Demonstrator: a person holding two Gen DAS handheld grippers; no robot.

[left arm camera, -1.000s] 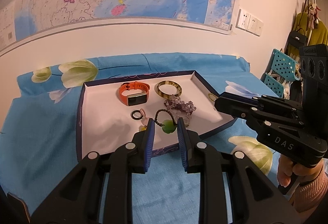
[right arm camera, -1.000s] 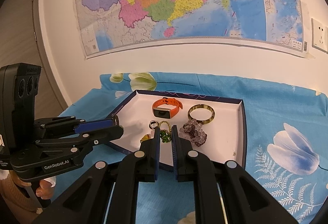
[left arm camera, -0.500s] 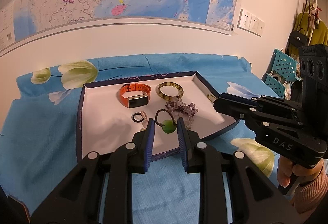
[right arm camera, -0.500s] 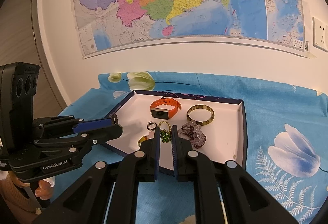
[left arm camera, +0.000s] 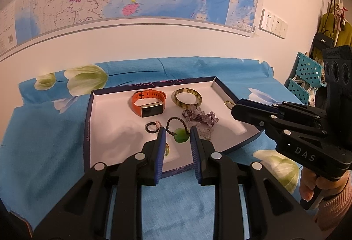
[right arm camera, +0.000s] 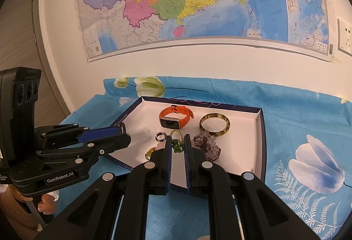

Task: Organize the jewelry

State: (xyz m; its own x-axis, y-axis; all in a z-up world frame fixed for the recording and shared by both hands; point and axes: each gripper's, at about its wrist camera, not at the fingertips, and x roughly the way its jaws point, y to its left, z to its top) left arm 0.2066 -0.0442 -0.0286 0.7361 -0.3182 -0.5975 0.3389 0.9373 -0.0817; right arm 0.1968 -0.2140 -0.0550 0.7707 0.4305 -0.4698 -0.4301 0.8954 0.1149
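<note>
A navy-rimmed white tray (left arm camera: 110, 130) (right arm camera: 261, 141) lies on the blue floral cloth. In it are an orange smartwatch (left arm camera: 149, 103) (right arm camera: 175, 118), a mottled bangle (left arm camera: 186, 97) (right arm camera: 215, 125), a purple bead bracelet (left arm camera: 199, 117) (right arm camera: 208, 146), a dark ring (left arm camera: 152, 127) (right arm camera: 160, 136), and a green pendant on a beaded cord (left arm camera: 181, 135) (right arm camera: 177, 145). My left gripper (left arm camera: 176, 133) is open and empty, hovering over the tray's near part with the pendant between its fingers in view. My right gripper (right arm camera: 177, 141) is slightly open and empty, at the tray's near edge.
A small yellow piece (left arm camera: 166, 148) (right arm camera: 149, 154) lies near the tray's front. A gold chain (left arm camera: 228, 104) sits by the right tray wall. A wall with a map stands behind the bed. Teal baskets (left arm camera: 308, 77) and hanging bags are at far right.
Both views have shifted only slightly; the tray appears a touch closer and lower. Neither gripper has taken hold of anything or changed its opening.
</note>
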